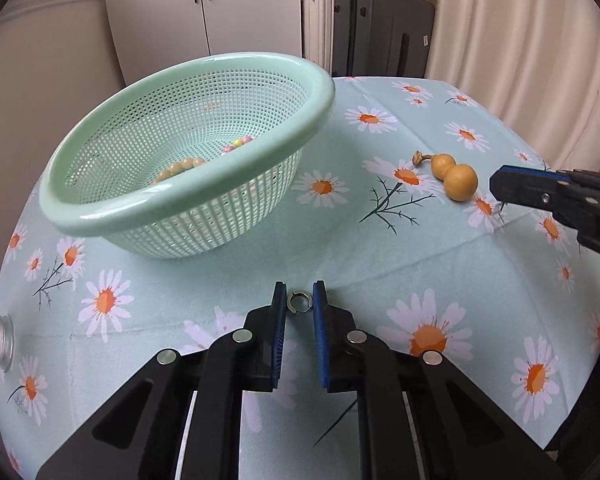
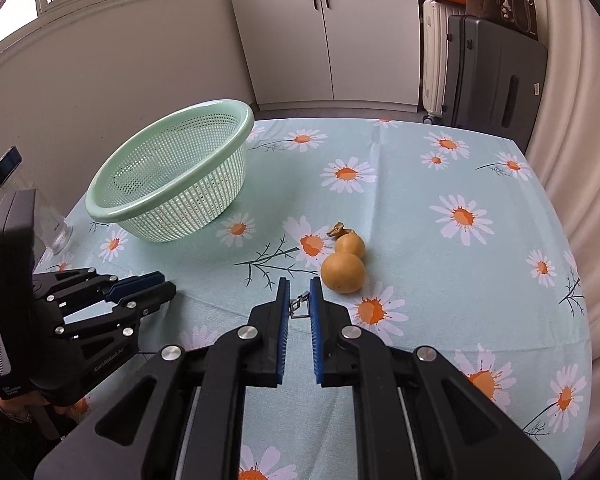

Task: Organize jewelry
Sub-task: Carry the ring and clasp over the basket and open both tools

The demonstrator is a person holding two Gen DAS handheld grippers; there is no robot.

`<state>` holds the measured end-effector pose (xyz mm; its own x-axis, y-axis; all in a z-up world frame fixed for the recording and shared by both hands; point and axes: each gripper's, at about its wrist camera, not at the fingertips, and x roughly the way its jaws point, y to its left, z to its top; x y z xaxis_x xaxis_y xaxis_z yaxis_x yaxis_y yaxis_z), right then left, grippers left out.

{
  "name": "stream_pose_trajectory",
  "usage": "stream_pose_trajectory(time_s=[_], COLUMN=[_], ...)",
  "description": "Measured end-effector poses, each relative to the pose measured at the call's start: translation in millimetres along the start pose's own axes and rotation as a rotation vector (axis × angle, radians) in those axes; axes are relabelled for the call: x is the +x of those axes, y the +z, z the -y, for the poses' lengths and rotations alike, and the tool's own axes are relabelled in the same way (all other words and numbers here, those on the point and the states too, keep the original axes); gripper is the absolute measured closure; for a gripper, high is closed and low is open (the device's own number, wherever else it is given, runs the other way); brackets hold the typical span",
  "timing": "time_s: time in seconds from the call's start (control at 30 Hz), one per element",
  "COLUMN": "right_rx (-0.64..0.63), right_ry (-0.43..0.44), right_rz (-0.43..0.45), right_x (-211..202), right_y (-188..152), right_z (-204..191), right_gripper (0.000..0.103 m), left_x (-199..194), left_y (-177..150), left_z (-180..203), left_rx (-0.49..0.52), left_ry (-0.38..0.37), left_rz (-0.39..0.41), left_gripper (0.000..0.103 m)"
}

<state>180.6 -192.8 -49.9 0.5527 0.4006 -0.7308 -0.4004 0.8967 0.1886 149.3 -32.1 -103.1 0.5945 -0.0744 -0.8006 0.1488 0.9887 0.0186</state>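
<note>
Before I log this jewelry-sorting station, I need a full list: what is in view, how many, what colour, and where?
Mesh plastic basket: one, mint green, table's left, tilted.
Bead bracelets: two at least, tan and pastel, inside the basket.
Small metal ring: one, silver, between the left gripper's pads.
Gourd-shaped pendant: one, yellow-tan, table's middle.
Small metal clasp piece: one, silver, pinched by the right gripper.
Daisy-print tablecloth: one, pale teal.
Clear glass: one, table's left edge.
Suitcases: two, grey and white, by the cupboard.
Left gripper: black, blue pads.
Right gripper: black, blue pads.
</note>
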Motion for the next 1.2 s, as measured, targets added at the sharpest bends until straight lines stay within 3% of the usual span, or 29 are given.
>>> stream_pose_trajectory(time_s=[0.23,0.53,0.8,0.97,1.13,1.17,1.2], right_rx=[-0.034,-0.062,-0.176,-0.194,-0.206,-0.206,-0.204], right_ry=[0.010,0.074,0.103,0.094,0.057,0.051,0.047], right_rz=[0.032,0.094,0.133,0.092,0.068,0.067,0.067], right_x=[-2,-7,11,40,57,58,59], right_y=[12,52,94,97,94,94,95], right_z=[-18,-48,-95,-104,-102,-101,-100], right_gripper=[0.091,0.091,0.091,0.091,0.091,0.088,0.078], left_x=[-52,-92,-72,-43,-36,-35,-35], left_y=[-2,42,74,70,64,64,64], left_z=[-42,-84,-110,-117,-116,-115,-116], left_rx=[-0.116,-0.124,-0.118,-0.147,-0.124,-0.122,-0.122], left_ry=[0.017,0.040,0.034,0.014,-0.016,-0.009,-0.003], left_rz=[0.075,0.201,0.208,0.147,0.157,0.154,0.152], left_gripper=[0.091,0.090,0.090,0.090,0.090,0.089,0.088])
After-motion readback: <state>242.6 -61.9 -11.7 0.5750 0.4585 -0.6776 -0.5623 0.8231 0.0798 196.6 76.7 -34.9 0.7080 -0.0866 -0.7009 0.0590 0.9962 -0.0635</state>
